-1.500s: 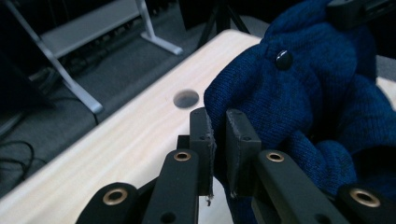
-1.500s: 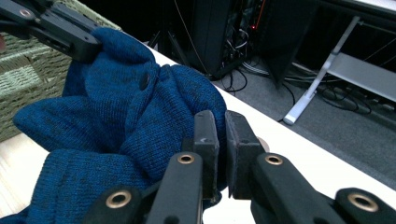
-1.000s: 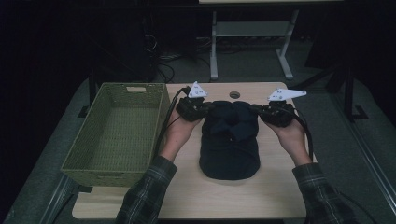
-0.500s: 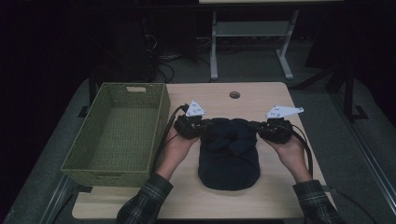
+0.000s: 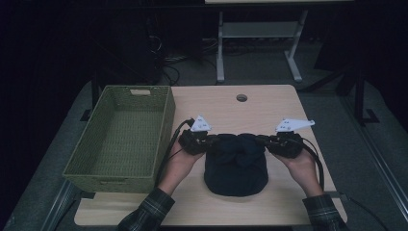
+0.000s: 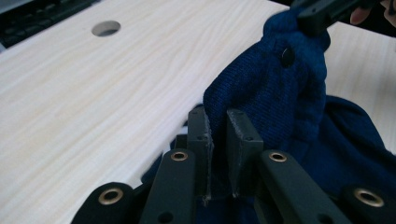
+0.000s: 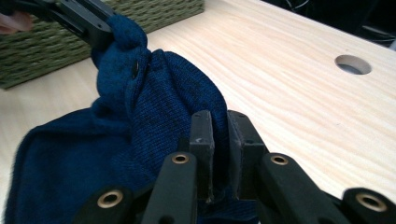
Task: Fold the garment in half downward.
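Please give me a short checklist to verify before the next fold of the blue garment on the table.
1. Left gripper shut on the blue garment: ok.
2. Right gripper shut on the same edge: ok.
3. Lower part of the garment rests flat on the table: ok.
4. Green basket stands apart from the garment: ok.
5. Held edge even between the two grippers: cannot tell.

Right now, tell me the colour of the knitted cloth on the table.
Dark blue cloth, plain knit with no pattern; the right gripper view shows it best.
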Available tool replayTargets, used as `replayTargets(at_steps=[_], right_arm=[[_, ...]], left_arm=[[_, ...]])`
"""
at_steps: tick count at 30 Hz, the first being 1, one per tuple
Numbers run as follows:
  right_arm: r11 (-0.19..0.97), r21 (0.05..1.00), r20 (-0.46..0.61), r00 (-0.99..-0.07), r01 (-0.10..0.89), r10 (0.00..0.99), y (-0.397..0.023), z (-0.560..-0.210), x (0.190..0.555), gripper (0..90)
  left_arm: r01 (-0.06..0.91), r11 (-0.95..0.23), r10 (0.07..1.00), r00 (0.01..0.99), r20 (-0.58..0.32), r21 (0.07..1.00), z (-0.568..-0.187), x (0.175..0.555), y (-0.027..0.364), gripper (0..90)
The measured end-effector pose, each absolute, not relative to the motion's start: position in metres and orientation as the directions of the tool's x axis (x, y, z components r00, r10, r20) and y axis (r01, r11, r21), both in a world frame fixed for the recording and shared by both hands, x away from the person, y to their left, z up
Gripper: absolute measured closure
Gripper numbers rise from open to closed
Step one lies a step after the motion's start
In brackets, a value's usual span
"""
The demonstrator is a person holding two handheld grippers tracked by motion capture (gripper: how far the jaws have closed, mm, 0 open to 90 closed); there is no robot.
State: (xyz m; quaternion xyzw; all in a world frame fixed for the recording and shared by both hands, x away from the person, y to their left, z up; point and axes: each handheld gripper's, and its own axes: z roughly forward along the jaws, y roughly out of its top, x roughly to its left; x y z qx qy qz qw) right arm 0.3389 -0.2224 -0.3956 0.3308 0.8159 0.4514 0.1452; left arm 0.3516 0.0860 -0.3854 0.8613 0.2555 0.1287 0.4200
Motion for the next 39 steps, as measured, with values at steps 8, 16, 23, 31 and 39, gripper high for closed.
replayTargets(at_steps=[8, 16, 23, 31, 39], right_arm=[[0.404, 0.812, 0.076, -0.763, 0.421, 0.642, -0.225, -0.404, 0.32, 79.0], [0.425, 0.787, 0.11, -0.778, 0.448, 0.618, -0.222, -0.419, 0.301, 76.8], [0.435, 0.766, 0.148, -0.789, 0.473, 0.597, -0.222, -0.43, 0.29, 74.4], [0.45, 0.744, 0.179, -0.796, 0.494, 0.578, -0.219, -0.438, 0.278, 70.8], [0.455, 0.745, 0.187, -0.808, 0.487, 0.558, -0.217, -0.444, 0.267, 65.8]], left_arm=[[0.331, -0.54, 0.522, 0.853, 0.0, 0.774, -0.391, 0.337, 0.086, 80.2], [0.334, -0.579, 0.498, 0.867, -0.002, 0.743, -0.402, 0.321, 0.089, 79.9], [0.358, -0.585, 0.488, 0.872, -0.036, 0.728, -0.414, 0.311, 0.088, 79.9], [0.376, -0.598, 0.471, 0.879, -0.07, 0.707, -0.423, 0.298, 0.091, 78.4], [0.392, -0.602, 0.469, 0.879, -0.09, 0.695, -0.429, 0.287, 0.092, 77.0]])
